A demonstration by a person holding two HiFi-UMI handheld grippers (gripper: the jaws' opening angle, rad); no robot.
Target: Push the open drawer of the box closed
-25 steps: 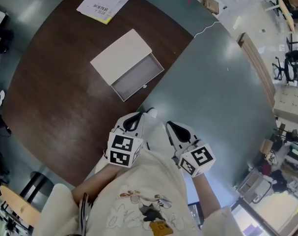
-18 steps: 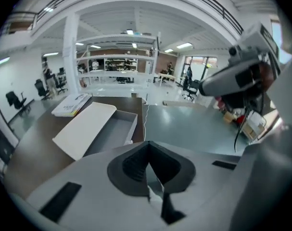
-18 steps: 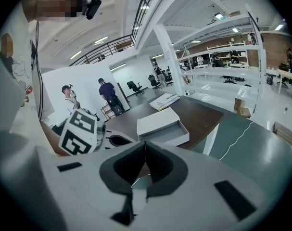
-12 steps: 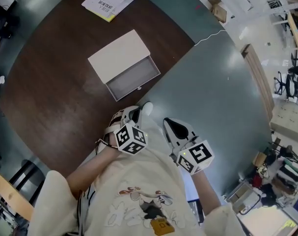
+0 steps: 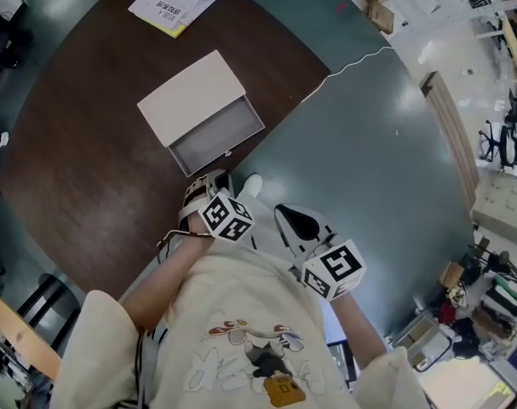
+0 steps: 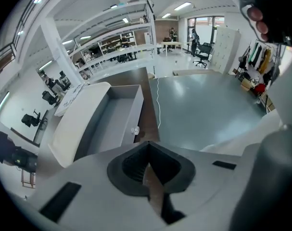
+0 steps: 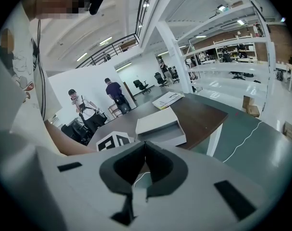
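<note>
Change: left hand-held gripper is reaching further up the frame than before, now just beside the open drawer.
Drawer: sticking out of the white box, upper left of centre on the counter.
Count: one box, one drawer, two grippers.
Jaws: right hand-held gripper and the left are both staying narrow, tips together, gripping nothing.

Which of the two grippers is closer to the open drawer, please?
The left gripper: its tips almost reach the drawer front, while the right gripper sits farther back.
</note>
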